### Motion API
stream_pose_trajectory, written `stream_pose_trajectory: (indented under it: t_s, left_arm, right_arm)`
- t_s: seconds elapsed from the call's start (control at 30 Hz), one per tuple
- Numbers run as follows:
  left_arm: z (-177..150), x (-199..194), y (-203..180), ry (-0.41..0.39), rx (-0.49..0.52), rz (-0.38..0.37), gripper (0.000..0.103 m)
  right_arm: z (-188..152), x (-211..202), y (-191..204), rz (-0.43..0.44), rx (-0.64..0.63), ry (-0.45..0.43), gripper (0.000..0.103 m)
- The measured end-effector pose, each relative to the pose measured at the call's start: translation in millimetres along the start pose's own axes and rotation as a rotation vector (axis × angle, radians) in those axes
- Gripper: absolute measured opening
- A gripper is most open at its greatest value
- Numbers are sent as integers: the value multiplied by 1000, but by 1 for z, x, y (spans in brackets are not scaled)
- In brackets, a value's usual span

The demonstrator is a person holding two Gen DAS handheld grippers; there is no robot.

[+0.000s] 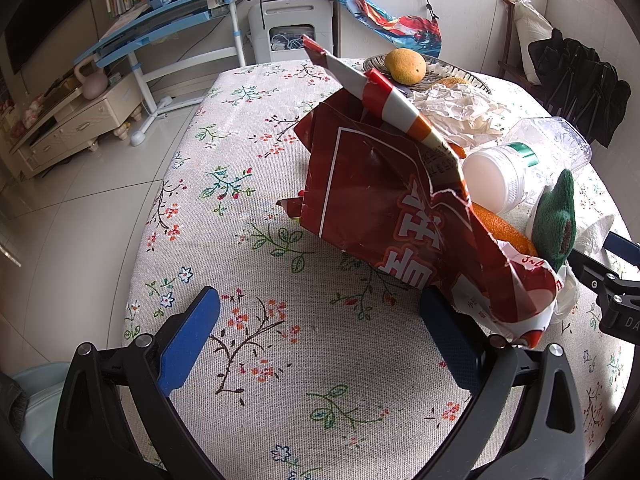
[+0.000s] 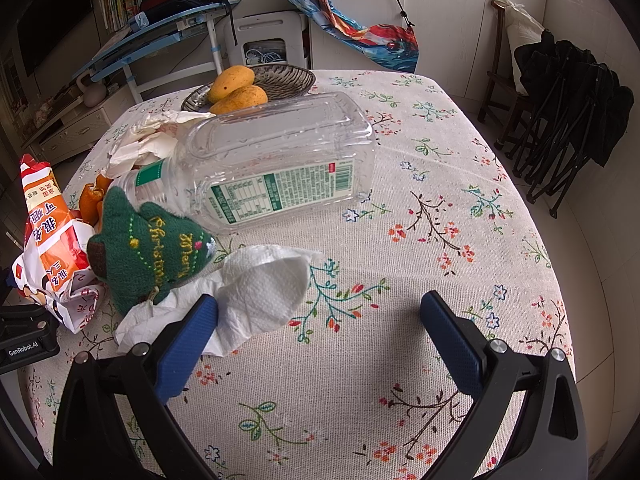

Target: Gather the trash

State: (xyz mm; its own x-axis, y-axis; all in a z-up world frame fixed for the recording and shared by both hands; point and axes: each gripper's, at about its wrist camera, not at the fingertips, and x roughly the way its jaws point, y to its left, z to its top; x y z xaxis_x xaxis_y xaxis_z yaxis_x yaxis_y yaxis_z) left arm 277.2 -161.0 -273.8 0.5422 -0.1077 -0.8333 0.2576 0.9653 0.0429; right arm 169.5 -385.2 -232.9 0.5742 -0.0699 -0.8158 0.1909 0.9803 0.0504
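A torn red snack bag (image 1: 384, 200) lies on the floral table (image 1: 260, 360), just ahead and right of my open, empty left gripper (image 1: 320, 312); its right finger sits beside the bag's edge. The bag also shows in the right wrist view (image 2: 48, 216). A clear plastic bottle (image 2: 276, 160) lies on its side. Orange peel (image 1: 504, 232), crumpled paper (image 1: 456, 112) and a white tissue (image 2: 260, 292) lie around it. My right gripper (image 2: 320, 312) is open and empty, its left finger touching the tissue. A green Christmas knit toy (image 2: 152, 248) lies among the trash.
A woven dish (image 2: 288, 80) with mangoes (image 2: 236, 88) stands at the table's far side. Folded black chairs (image 2: 568, 120) lean at the right. A blue desk (image 1: 168, 28) and a low cabinet (image 1: 76, 124) stand beyond the table's left edge.
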Motion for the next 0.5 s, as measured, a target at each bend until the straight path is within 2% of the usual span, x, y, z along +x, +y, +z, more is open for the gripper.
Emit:
stream_pose_trajectory:
  t_s: [0.5]
  left_arm:
    - [0, 0, 0, 0, 0, 0, 97]
  right_arm:
    - [0, 0, 0, 0, 0, 0, 96]
